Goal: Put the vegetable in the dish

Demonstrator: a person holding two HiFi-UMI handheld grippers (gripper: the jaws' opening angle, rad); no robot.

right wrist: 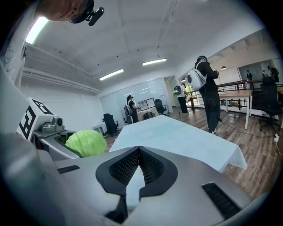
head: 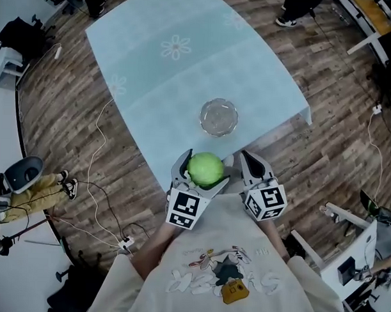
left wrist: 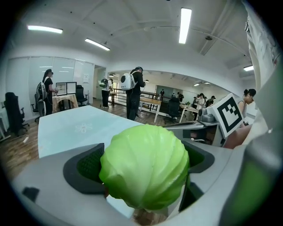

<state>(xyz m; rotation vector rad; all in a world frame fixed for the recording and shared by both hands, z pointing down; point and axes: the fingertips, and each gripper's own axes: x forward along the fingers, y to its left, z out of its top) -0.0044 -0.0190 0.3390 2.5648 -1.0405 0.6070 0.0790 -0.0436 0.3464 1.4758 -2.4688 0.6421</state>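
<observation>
A round green cabbage [head: 205, 169] is clamped between the jaws of my left gripper [head: 201, 173], held above the near edge of the table. It fills the left gripper view as a cabbage [left wrist: 143, 170] wedged between the black pads. A clear glass dish [head: 218, 117] stands on the pale blue tablecloth just beyond the cabbage. My right gripper [head: 246, 161] is beside the left one, shut with its pads touching and nothing between them. The right gripper view shows the closed gripper [right wrist: 139, 165] and the cabbage [right wrist: 86, 142] to its left.
The table [head: 179, 68] with flower-print cloth stretches away from me. Cables [head: 98, 181] trail over the wooden floor on the left. White furniture [head: 346, 253] stands at the right. Several people with backpacks stand in the office beyond the table.
</observation>
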